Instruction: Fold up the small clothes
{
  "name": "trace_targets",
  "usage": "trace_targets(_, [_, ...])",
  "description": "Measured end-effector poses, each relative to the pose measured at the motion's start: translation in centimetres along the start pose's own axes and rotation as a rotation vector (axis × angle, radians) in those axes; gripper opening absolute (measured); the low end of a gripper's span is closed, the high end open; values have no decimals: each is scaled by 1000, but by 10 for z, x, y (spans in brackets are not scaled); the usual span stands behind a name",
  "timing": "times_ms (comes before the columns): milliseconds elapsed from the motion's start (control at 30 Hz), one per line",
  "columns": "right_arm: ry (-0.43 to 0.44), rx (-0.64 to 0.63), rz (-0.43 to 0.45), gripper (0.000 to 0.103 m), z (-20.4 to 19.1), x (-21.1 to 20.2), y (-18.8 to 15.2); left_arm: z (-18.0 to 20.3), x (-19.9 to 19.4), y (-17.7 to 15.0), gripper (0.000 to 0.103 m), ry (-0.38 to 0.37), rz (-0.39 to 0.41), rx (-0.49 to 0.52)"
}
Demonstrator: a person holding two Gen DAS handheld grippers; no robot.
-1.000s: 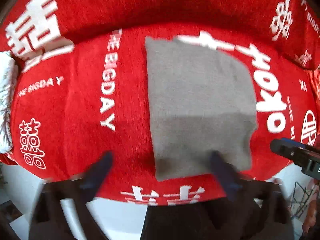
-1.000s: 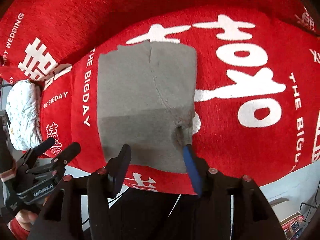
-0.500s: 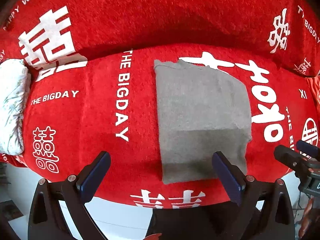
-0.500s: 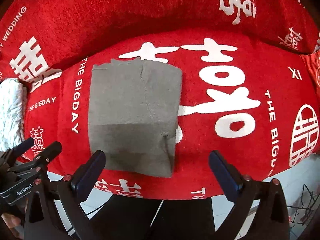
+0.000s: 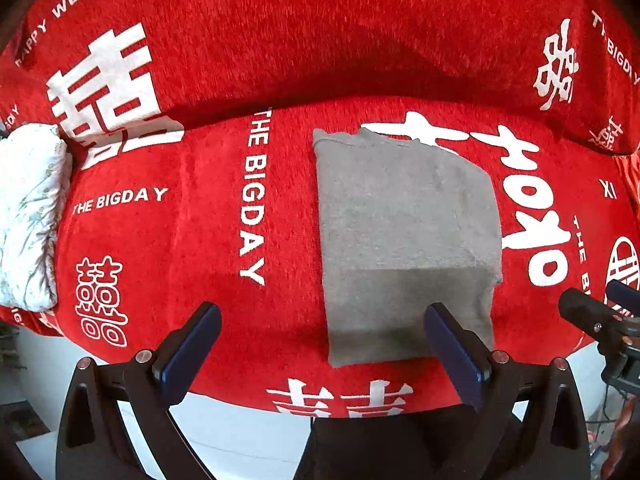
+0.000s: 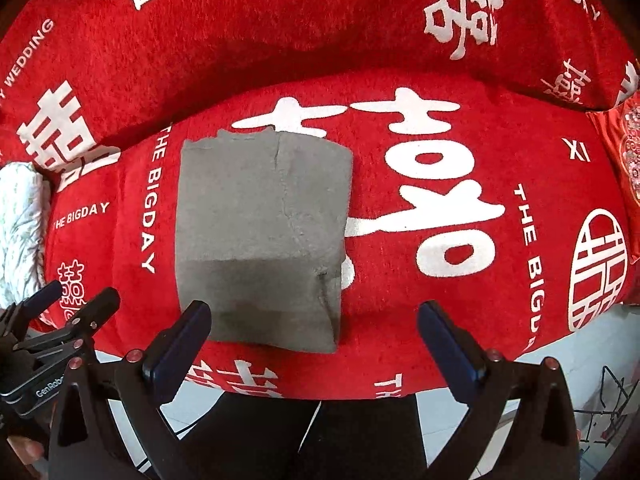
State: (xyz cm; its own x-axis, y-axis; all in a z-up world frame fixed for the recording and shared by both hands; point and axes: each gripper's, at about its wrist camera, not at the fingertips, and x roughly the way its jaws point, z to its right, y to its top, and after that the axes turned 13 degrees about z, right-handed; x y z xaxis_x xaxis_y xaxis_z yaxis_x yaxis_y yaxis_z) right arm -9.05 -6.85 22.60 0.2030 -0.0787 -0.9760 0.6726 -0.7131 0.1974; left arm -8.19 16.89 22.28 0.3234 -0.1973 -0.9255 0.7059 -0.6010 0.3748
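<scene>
We find the grey garment (image 5: 408, 240) lying flat on the red printed cover (image 5: 192, 240), folded to a compact rectangle with a crease line running across its near portion. In the left wrist view it sits ahead of the left gripper (image 5: 320, 344), reaching down to just above that gripper's right-hand jaw; in the right wrist view it lies ahead of the right gripper (image 6: 316, 340), toward its left-hand jaw. Both sets of jaws stand wide apart and empty — nothing is between them, and neither touches the cloth.

We judge the step in hand to be a release and clear-off, with the fold apparently complete or near so. To do it well, we would lift both grippers straight away from the garment so no jaw drags an edge. One small pucker shows at the garment's right edge near the crease — if a further fold follows, we would smooth or pinch there first. A white patterned bundle (image 5: 28, 216) lies well off to the left, clear of the work.
</scene>
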Motion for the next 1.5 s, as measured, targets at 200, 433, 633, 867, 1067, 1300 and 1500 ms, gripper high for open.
trace_targets(200, [-4,6,6,103,-1,-3,0,0,-6,1,101,5,12,-10])
trace_targets(433, [-9,0,16,103,-2,-6,3,-1,-8,2,101,8,16,-12])
trace_targets(633, [-12,0,26,103,-3,-9,5,-1,-11,3,101,10,22,-13])
trace_targets(867, [-12,-1,33,103,-5,-12,8,-2,-13,5,101,13,25,-14])
trace_targets(1067, [-12,-4,35,103,-7,-13,10,-3,-14,6,101,13,28,-13])
trace_targets(1300, [-11,-3,32,103,-10,-13,10,-4,-16,9,101,16,28,-16])
trace_targets(1500, [-12,-1,32,103,-10,-13,10,-1,-17,10,101,20,32,-6])
